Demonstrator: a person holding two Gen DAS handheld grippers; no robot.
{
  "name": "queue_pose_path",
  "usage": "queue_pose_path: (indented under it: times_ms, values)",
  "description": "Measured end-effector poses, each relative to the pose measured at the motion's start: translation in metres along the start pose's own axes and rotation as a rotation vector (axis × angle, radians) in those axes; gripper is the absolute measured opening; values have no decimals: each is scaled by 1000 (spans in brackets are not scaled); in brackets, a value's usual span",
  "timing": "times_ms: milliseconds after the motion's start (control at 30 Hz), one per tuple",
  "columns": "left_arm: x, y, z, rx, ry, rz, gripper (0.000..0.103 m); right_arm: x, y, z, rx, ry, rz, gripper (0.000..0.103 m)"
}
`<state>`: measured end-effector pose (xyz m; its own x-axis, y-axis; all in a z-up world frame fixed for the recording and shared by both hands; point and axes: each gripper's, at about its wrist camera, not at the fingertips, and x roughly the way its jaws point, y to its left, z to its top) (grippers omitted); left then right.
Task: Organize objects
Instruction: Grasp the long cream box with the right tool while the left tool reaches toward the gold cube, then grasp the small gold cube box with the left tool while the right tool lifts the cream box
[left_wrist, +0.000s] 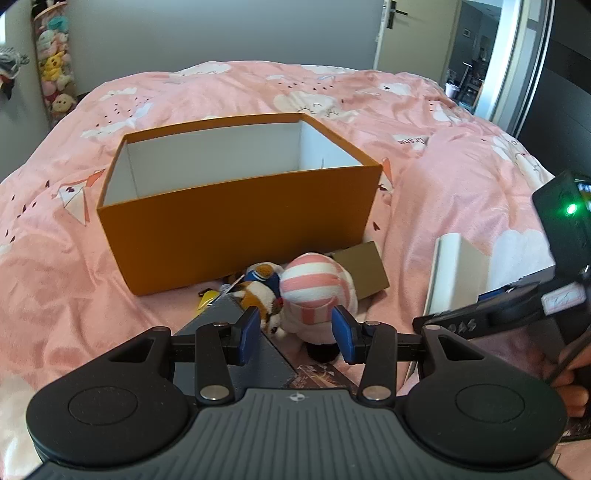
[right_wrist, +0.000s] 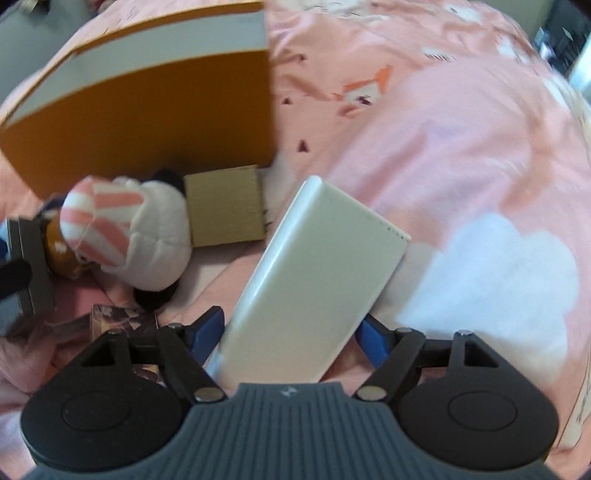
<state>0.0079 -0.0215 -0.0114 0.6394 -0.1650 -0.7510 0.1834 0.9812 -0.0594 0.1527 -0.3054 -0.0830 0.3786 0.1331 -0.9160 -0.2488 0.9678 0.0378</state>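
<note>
An open orange box (left_wrist: 236, 221) with a white inside stands on the pink bed; it also shows in the right wrist view (right_wrist: 147, 107). In front of it lie a pink-striped plush (left_wrist: 317, 291), a small orange-and-white plush (left_wrist: 258, 291), a grey flat box (left_wrist: 236, 339) and a brown cardboard piece (left_wrist: 365, 269). My left gripper (left_wrist: 295, 334) is open, low over the plush and the grey box. My right gripper (right_wrist: 290, 332) is shut on a white power bank (right_wrist: 314, 280), held above the bed to the right of the plush (right_wrist: 125, 236).
A pink duvet (left_wrist: 443, 184) with cloud prints covers the bed. A picture card (right_wrist: 122, 317) lies near the grippers. A net of plush toys (left_wrist: 55, 70) hangs at the far left wall. A door (left_wrist: 417, 33) and a mirror stand at the far right.
</note>
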Motion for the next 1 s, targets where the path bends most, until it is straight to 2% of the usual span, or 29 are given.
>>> queue_pose_path:
  times_ms: [200, 333, 433, 500, 600, 733, 800, 867, 1000]
  values:
    - [0, -3, 1, 11, 1, -19, 52, -7, -30, -9, 189, 8, 84, 76]
    - [0, -5, 2, 18, 1, -27, 51, -18, -30, -9, 251, 13, 93, 77]
    - [2, -9, 3, 37, 2, -33, 51, -1, -33, -13, 282, 7, 89, 76]
    - [5, -11, 6, 53, 10, -47, 48, -1, -31, -7, 264, 0, 107, 74]
    - [10, -14, 14, 69, 24, -91, 44, -4, -19, 9, 171, -47, 122, 70]
    - [15, -20, 29, 118, 13, -154, 44, -3, -10, 32, 29, -110, 37, 69]
    - [20, -25, 37, 151, 13, -176, 44, 5, -18, 41, -7, -98, 77, 69]
    - [30, -30, 47, 164, 34, -205, 44, 23, -28, 49, -10, -38, 157, 69]
    - [59, -40, 61, 188, 99, -203, 44, 34, -42, 49, 37, -17, 192, 72]
